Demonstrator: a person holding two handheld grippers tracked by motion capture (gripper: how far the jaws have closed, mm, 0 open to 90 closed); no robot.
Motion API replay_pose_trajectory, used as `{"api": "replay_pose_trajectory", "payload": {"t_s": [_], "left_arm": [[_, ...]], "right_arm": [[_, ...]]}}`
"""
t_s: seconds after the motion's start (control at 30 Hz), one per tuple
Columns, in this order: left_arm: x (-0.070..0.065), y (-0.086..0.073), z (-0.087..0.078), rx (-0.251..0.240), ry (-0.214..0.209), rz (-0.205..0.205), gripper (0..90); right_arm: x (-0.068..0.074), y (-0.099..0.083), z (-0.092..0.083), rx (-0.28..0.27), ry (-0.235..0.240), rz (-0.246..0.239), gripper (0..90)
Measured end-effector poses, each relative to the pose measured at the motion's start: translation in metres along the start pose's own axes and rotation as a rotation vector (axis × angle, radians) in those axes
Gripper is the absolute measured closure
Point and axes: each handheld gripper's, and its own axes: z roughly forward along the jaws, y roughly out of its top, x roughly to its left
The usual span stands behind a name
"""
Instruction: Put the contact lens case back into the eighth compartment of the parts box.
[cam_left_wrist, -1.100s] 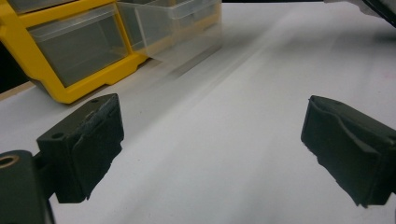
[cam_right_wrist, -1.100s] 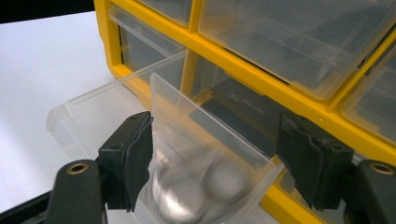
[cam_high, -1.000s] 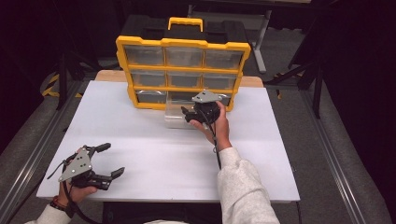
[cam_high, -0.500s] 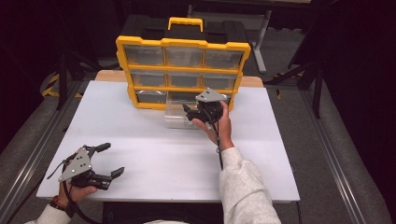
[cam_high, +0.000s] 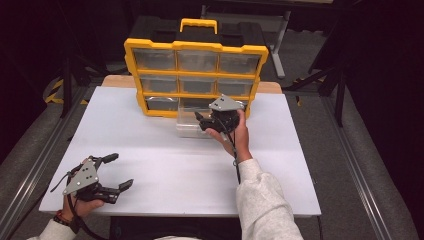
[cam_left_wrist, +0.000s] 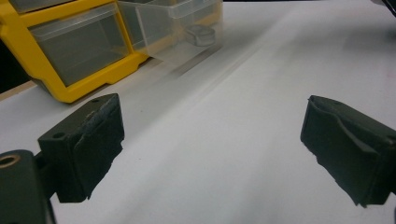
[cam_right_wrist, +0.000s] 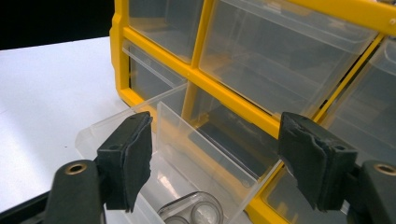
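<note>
No readable text, label, brand, number or sign anywhere, none on the yellow plastic organiser with clear drawers (cam_high: 196, 75), none on the white tabletop (cam_high: 165, 165), none on the pulled-out clear plastic drawer (cam_right_wrist: 154, 154)

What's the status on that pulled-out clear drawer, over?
Left gripper open, at near table edge. Right gripper just opening over clear drawer, nothing gripped. Small clear case inside drawer. Nothing in the way.

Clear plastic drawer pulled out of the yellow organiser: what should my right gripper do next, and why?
Probably ease the right gripper back off the clear plastic drawer: its jaws have just been opening, the drawer's wall stands between them ungripped, and a small clear case lies inside.
</note>
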Motion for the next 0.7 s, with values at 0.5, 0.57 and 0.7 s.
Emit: {"api": "replay_pose_trajectory", "payload": {"t_s": [0.5,0.57,0.7], "left_arm": [[-0.001,0.0,0.001,0.007,0.002,-0.001,7.0],[-0.001,0.0,0.001,0.007,0.003,-0.001,7.0],[-0.001,-0.001,0.001,0.008,0.0,-0.004,7.1]], "right_arm": [[0.004,0.003,-0.013,-0.021,0.0,-0.031,26.6],[0.004,0.003,-0.013,-0.022,-0.001,-0.033,26.3],[0.004,0.002,-0.017,-0.031,-0.002,-0.033,24.7]]}}
